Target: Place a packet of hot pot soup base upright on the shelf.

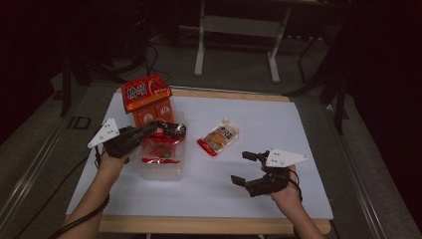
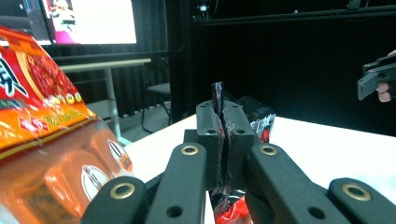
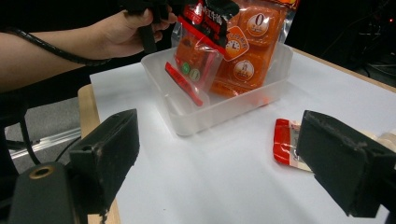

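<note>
A white-topped surface point(image 1: 278, 124) with a pale wooden edge sits at the centre of a dim room, lit from above while its surroundings fall into darkness. Grey floor point(image 1: 234, 64) stretches behind it, where a white-legged table frame point(image 1: 236, 30) stands at upper centre. A bright screen point(image 2: 93, 21) glows at the upper left of the left gripper view.

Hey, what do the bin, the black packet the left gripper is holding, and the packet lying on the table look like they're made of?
Bin: translucent, frosted plastic; the snack bags show through its walls.
Black packet: thin, glossy film, probably plastic or foil; it crinkles and glints where the left gripper pinches its edge.
Loose packet: shiny, soft plastic wrapper, partly clear with a red end.
</note>
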Demonstrator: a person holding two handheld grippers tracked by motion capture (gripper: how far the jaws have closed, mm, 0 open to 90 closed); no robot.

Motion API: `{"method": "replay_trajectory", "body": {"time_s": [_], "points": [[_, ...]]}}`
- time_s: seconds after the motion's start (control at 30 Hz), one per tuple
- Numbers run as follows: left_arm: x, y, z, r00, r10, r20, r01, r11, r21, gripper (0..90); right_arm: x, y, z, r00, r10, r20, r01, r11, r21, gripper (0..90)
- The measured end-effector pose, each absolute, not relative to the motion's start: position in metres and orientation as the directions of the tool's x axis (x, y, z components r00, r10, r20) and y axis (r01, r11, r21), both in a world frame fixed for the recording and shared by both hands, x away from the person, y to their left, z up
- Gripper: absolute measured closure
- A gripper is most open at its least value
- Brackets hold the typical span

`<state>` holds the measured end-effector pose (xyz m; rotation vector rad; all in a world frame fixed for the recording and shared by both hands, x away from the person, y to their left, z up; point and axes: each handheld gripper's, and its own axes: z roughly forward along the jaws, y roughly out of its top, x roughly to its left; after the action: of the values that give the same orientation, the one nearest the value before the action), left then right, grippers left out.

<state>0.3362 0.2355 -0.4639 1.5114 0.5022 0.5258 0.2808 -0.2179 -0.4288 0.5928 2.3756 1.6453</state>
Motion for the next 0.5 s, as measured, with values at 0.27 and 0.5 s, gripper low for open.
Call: {"method": "replay_trajectory", "body": {"time_s": [0.27,0.5], "points": [[0.333,0.242,-0.471,0.783,0.621,-0.014,0.010,0.010,1.000,87.7,0.280,-0.218,-0.429,-0.903,0.424,0.072,0.217,0.306,0.927,13.2],[0.326,0.235,-0.486,0.797,0.603,0.035,0.034,-0.103,0.994,87.6,0.281,-0.217,-0.430,-0.905,0.420,0.075,0.221,0.312,0.924,13.2]]}}
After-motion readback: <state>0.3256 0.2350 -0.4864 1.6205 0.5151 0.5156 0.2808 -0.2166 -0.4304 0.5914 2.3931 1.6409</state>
